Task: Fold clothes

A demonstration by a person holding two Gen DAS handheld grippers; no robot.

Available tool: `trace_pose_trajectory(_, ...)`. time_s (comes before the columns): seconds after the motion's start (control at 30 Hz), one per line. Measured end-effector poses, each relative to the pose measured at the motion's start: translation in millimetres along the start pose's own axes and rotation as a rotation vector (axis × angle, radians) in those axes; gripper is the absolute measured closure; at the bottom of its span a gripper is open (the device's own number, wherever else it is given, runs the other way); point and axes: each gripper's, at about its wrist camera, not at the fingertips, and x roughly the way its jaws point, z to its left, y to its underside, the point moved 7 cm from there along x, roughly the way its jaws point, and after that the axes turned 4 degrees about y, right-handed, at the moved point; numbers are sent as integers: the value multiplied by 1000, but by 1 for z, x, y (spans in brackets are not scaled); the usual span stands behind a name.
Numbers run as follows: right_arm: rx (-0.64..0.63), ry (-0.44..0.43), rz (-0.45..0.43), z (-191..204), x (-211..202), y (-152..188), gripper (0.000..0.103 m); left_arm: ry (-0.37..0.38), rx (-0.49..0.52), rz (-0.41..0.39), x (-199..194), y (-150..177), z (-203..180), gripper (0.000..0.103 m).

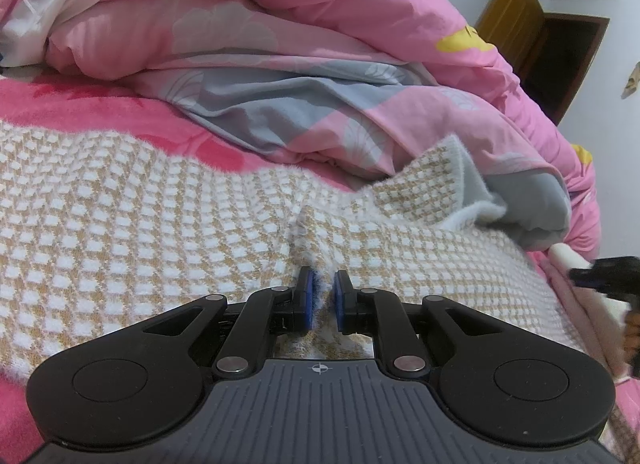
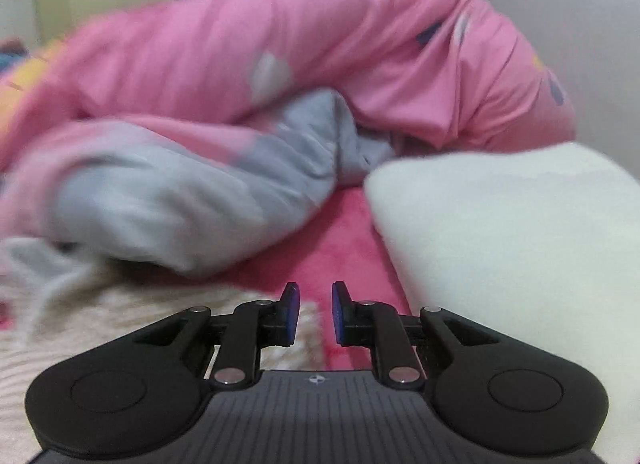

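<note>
Knit sweater (image 1: pixel 160 224) pinched in left gripper (image 1: pixel 324 296) jaws

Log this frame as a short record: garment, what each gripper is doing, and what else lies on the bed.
garment: tan-and-white checked knit sweater, spread flat on the bed
left gripper: shut on a pinched ridge of the sweater
right gripper: open, nothing between the pads, over the sweater's edge and the red blanket
behind: bunched pink quilt with grey lining
right side: white pillow
</note>
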Motion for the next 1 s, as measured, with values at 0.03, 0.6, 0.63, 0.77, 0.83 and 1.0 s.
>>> trace_pose_trajectory(0.03,-12,-23,-6,3,-15,5,86,0,-1,0,0,0,0,90)
trace_pose_trajectory(0.6,-167,-201,54,87,-73,95,84,53,151,-57,-49,0,-31,85)
trace_pose_trajectory(0.63,-184,-189,101,90,-58,110,84,41,190,-8,-46,9,-35,85)
trace_pose_trajectory(0.77,-160,-160,123,96,-56,113,83,-5,239,98,-46,30,-32,85)
trace_pose_trajectory(0.83,-94,-250,105,104,-73,103,83,6,230,56,-55,24,-31,85)
trace_pose_trajectory(1.0,-140,-390,36,158,-88,86,83,46,273,-6,-56,6,-44,84)
